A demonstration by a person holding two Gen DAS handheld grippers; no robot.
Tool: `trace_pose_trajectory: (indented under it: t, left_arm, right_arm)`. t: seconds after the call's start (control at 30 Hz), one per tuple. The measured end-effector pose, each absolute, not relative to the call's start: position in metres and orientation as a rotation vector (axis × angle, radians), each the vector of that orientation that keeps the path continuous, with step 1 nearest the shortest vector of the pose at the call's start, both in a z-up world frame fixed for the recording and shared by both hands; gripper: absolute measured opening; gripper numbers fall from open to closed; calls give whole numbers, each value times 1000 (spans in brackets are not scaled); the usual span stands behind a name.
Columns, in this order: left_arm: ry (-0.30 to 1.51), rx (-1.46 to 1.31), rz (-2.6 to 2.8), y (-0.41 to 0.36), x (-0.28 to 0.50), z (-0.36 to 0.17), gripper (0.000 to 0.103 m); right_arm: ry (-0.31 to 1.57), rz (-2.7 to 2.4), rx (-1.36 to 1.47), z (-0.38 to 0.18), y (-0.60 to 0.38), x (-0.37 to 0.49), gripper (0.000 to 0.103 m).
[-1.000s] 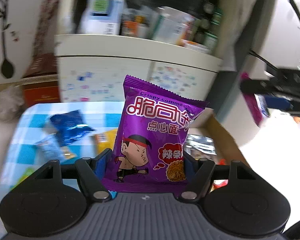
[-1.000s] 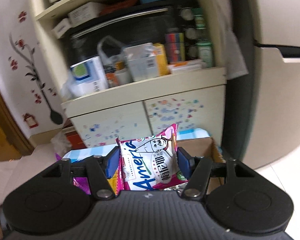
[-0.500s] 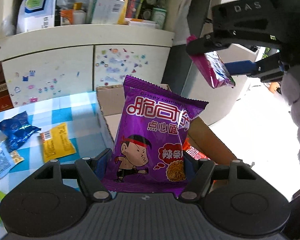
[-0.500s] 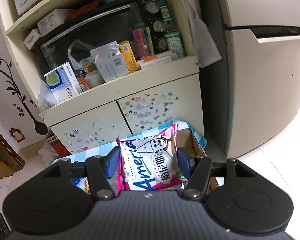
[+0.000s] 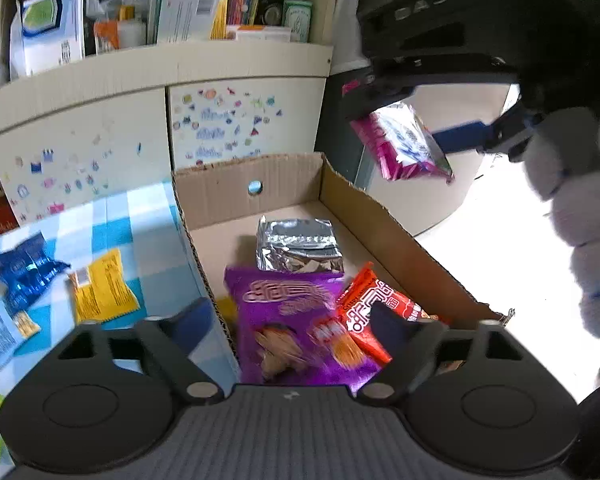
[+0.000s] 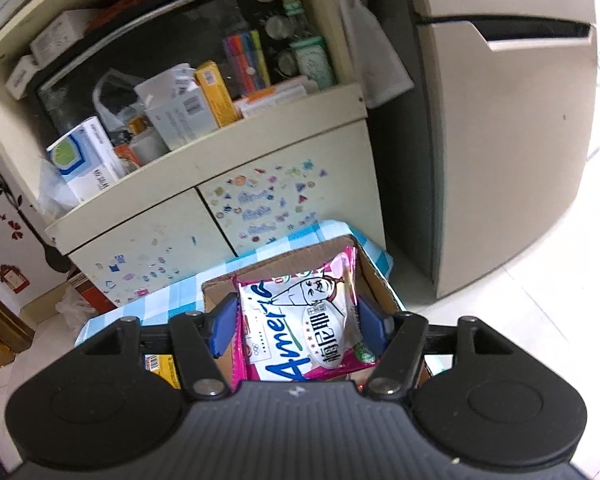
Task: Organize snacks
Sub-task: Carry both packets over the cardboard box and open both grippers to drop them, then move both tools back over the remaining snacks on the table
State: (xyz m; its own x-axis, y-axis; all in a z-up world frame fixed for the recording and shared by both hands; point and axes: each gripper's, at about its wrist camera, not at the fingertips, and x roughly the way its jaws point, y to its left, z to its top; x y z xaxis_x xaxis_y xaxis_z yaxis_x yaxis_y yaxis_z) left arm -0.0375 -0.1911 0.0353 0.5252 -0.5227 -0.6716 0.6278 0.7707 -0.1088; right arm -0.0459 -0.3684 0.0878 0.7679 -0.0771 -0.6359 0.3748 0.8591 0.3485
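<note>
My left gripper (image 5: 290, 316) is opening wide over the cardboard box (image 5: 284, 184), with nothing between its pads. The purple snack packet (image 5: 292, 308) lies blurred in the box below it, beside a red packet (image 5: 376, 300) and a silver packet (image 5: 298, 244). My right gripper (image 6: 296, 320) hovers over the box's right wall (image 6: 374, 276). Its jaws are opening, and the pink-and-white packet (image 6: 300, 320) sits tilted between them with the pads just off its edges. From the left wrist view that packet (image 5: 400, 148) hangs under the right gripper (image 5: 400, 128).
A yellow packet (image 5: 102, 288), a blue packet (image 5: 24, 272) and a clear one (image 5: 0, 332) lie on the blue-checked tablecloth (image 5: 148, 232) left of the box. A stickered cabinet (image 5: 240, 120) stands behind, and a fridge (image 6: 500, 160) to the right. A gloved hand (image 5: 580, 200) holds the right gripper.
The left gripper opened and the purple packet dropped into the box. The right gripper's jaws widened a little and its pink packet tilted. Both grippers sank lower over the box.
</note>
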Motion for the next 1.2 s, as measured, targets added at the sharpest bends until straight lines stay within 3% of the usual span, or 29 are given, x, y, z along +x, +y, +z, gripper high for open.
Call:
trace_pose_trajectory:
  t: [0.07, 0.63, 1.2]
  left_arm:
    - [739, 167, -679, -192, -39, 39, 99]
    - [770, 174, -602, -175, -35, 44, 99]
    - [800, 88, -440, -107, -16, 61, 99]
  right_arm:
    - [656, -270, 490, 87, -369, -45, 78]
    - [658, -205, 475, 86, -352, -36, 78]
    - [653, -104, 402, 86, -319, -27, 78]
